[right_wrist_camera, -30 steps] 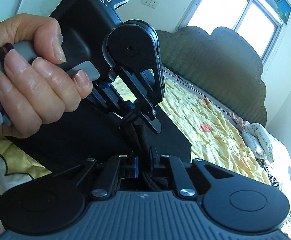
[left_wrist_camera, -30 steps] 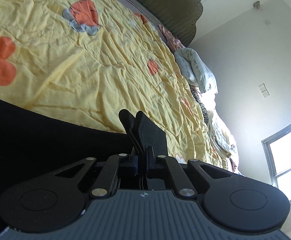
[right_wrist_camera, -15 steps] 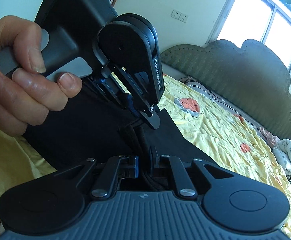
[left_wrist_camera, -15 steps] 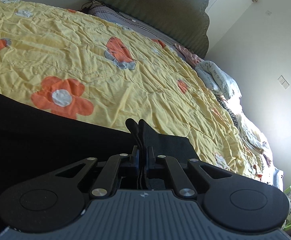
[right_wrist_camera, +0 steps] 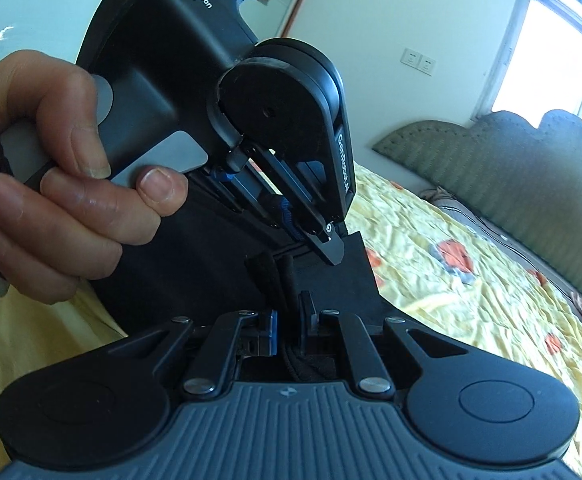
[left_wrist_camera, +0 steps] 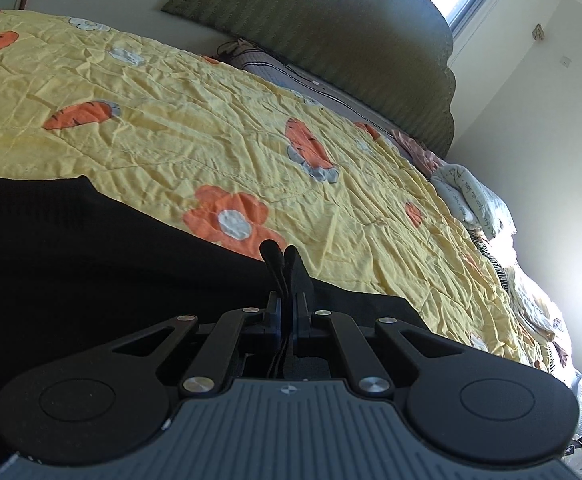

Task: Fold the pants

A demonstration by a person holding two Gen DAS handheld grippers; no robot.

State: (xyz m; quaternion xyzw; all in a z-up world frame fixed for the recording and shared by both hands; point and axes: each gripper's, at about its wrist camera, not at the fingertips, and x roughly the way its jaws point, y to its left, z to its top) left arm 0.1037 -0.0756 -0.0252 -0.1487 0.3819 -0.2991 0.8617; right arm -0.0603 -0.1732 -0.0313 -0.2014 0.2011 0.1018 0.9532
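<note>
The black pants (left_wrist_camera: 71, 260) lie over the yellow quilt and fill the lower left of the left wrist view. My left gripper (left_wrist_camera: 281, 258) is shut, with a thin layer of the black cloth pinched between its fingers. In the right wrist view the pants (right_wrist_camera: 343, 280) stretch between both grippers. My right gripper (right_wrist_camera: 275, 268) is shut on a bunched edge of them. Just beyond it, a hand (right_wrist_camera: 51, 200) holds the left gripper (right_wrist_camera: 329, 246), whose tips clamp the same cloth edge. The rest of the pants is hidden under the tools.
A wrinkled yellow quilt (left_wrist_camera: 211, 128) with orange flowers and carrots covers the bed. A green padded headboard (left_wrist_camera: 351, 32) stands at the far end. Pillows and bundled bedding (left_wrist_camera: 471, 196) lie along the right side, by a white wall and windows.
Both views have swung across the bed, bringing the headboard and far wall into sight. The left gripper and hand sit larger and higher in the right view. Both grips stay shut on the cloth.
</note>
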